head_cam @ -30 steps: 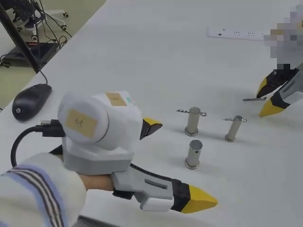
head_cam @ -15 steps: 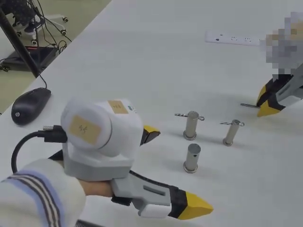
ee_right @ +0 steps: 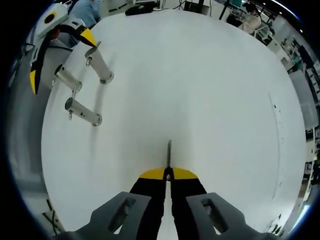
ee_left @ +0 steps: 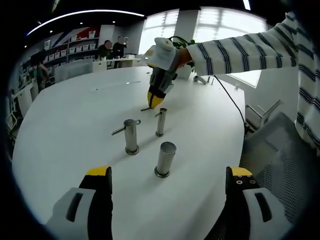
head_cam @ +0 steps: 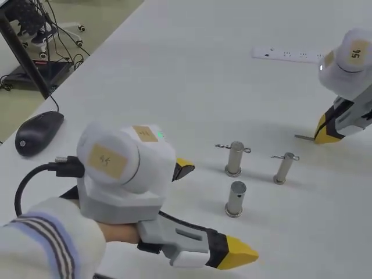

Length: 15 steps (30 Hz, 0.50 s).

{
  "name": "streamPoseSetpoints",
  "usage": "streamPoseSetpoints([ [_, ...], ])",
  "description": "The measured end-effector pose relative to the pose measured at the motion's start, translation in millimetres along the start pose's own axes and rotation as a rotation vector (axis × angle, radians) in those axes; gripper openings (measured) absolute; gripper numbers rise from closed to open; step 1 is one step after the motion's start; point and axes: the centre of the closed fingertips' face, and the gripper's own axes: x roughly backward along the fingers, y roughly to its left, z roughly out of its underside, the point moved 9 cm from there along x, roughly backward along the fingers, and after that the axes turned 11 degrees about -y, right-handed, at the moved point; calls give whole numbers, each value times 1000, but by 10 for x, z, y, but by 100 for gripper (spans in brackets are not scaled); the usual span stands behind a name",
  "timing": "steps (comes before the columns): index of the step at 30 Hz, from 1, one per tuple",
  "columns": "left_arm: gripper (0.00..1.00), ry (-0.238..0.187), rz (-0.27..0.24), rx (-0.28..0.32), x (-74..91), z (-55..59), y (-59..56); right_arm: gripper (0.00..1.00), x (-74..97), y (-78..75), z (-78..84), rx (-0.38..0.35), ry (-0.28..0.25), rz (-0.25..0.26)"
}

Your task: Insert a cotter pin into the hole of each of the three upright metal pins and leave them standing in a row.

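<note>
Three short cylindrical steel pins are set upright on the white worktop (head_cam: 174, 75). The rear left pin (head_cam: 234, 158) is crossed near its top by a first cotter pin (head_cam: 224, 146) of thin wire. The rear right pin (head_cam: 284, 167) is crossed by a second cotter pin (head_cam: 286, 156). The plain pin (head_cam: 235, 199) stands just in front of the rear left one. The left gripper (head_cam: 216, 211) is held wide open, its jaws apart from the plain pin. The right gripper (ee_right: 168, 175) is clamped on a loose cotter pin (ee_right: 169, 152), well right of the pins.
</note>
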Motion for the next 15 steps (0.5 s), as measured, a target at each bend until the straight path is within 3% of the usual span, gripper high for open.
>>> streamPoseSetpoints([
  [3, 90, -4, -15, -10, 10, -6, 9, 3, 3, 16, 1, 1, -2, 11],
  [15, 88, -6, -40, -15, 35, -32, 43, 3, 87, 37, 79, -15, 7, 41],
])
